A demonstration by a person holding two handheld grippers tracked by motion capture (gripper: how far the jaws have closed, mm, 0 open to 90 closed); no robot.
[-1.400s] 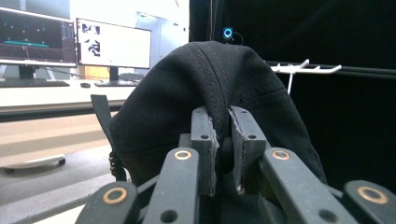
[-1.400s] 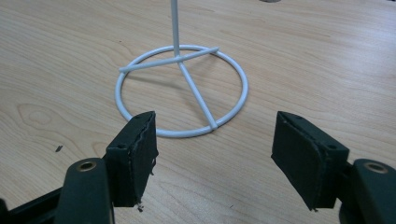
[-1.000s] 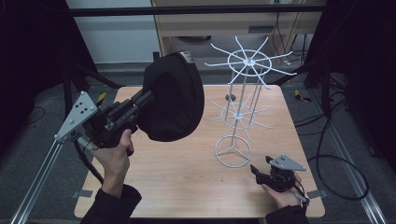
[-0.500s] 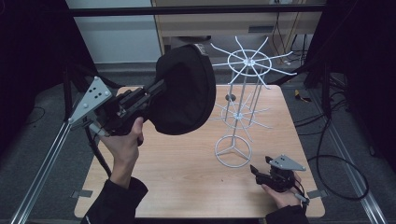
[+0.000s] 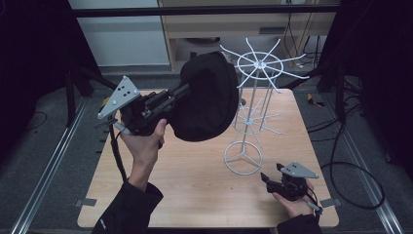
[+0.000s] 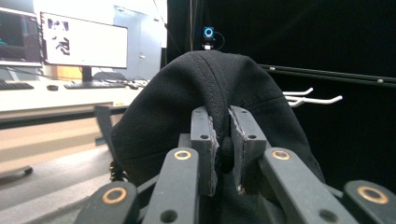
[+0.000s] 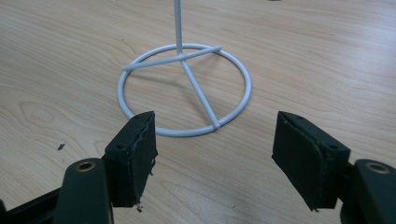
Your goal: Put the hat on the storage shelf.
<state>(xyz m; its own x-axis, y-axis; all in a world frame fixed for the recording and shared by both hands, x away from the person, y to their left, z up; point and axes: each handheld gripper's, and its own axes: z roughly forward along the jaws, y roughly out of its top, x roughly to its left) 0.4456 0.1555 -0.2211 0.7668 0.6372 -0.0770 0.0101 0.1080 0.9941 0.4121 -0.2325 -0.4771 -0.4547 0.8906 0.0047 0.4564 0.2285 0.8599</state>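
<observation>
A black cap hangs in the air above the table, pinched at its rim by my left gripper. In the left gripper view the cap bulges over the jaws, and the left gripper is shut on its seam. A white wire stand with spoke hooks rises just right of the cap, its top ring close to the cap's edge. Its round base lies in front of my right gripper, which stands open and holds nothing. The right gripper rests low on the table, right of the base.
The wooden table carries the stand. Metal rails run along both sides, and cables trail off the right edge. A cabinet stands beyond the far edge. Monitors on a desk appear in the left gripper view.
My left gripper has carried the cap up and to the right, closer to the stand's top ring. The right gripper has stayed where it was, open.
</observation>
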